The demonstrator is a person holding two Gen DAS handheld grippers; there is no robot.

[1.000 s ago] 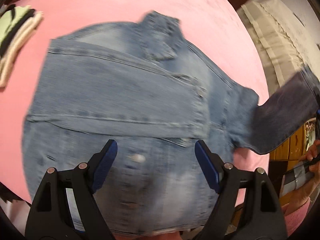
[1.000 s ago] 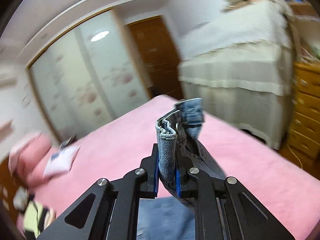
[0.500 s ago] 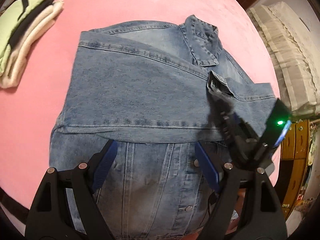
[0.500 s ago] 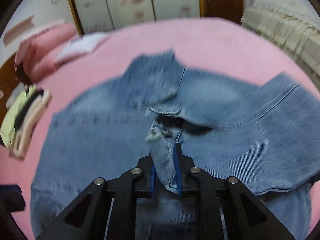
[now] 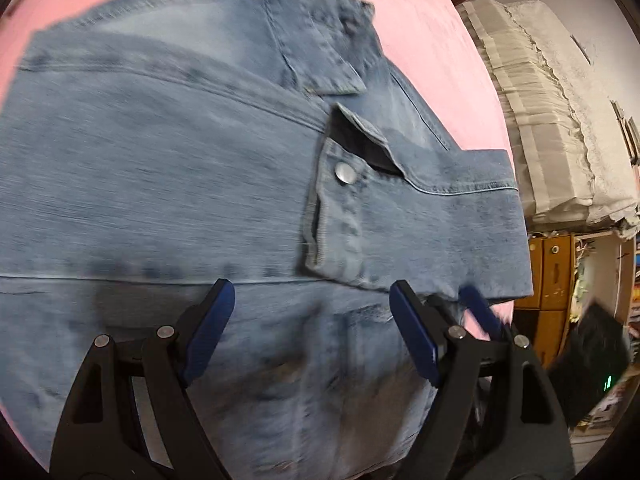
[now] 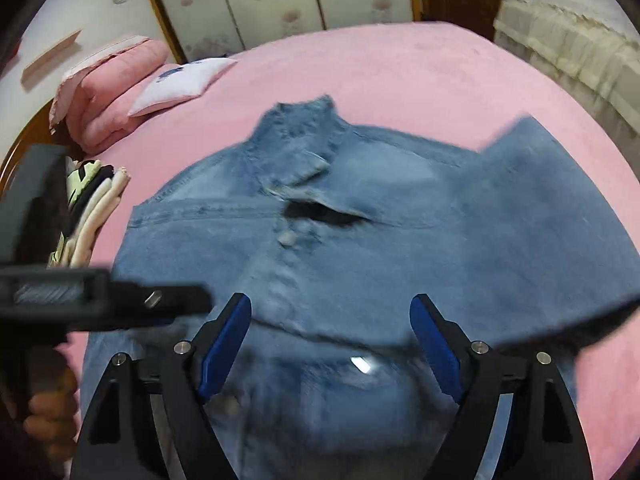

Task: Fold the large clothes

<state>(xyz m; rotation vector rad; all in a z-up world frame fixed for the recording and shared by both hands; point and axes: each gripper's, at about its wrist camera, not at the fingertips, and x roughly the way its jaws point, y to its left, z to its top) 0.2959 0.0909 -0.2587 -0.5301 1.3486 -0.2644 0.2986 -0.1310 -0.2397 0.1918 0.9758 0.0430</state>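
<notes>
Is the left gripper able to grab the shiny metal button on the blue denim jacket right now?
Probably yes. The left gripper is open over the blue denim jacket, and the shiny metal button lies uncovered just ahead, with nothing between them.

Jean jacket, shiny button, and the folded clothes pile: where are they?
Jean jacket (image 5: 160,184), left wrist view, on its folded-over sleeve.
Shiny button (image 5: 345,172), left wrist view, on the button's face.
Folded clothes pile (image 6: 96,208), right wrist view, on its stacked edges.
</notes>
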